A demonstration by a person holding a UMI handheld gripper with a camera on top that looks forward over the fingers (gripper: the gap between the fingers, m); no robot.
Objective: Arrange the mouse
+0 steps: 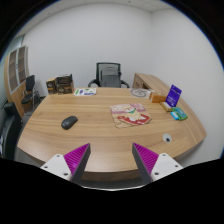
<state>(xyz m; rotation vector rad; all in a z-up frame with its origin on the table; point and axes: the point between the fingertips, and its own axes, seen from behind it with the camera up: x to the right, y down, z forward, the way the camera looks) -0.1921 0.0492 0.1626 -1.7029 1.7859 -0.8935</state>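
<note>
A black mouse (68, 122) lies on the wooden table (100, 135), toward its left side. A patterned pink and cream mouse pad (128, 115) lies right of the table's middle. My gripper (112, 158) hovers above the table's near edge, well short of both. Its fingers are spread wide with nothing between them; the magenta pads (76, 157) show on each inner face. The mouse is ahead and to the left of the left finger.
A black office chair (107, 75) stands behind the table. A purple box (174, 95) and a teal item (179, 115) sit at the right end, papers (86, 92) at the far side. Shelves (17, 70) and boxes (59, 85) stand at the left.
</note>
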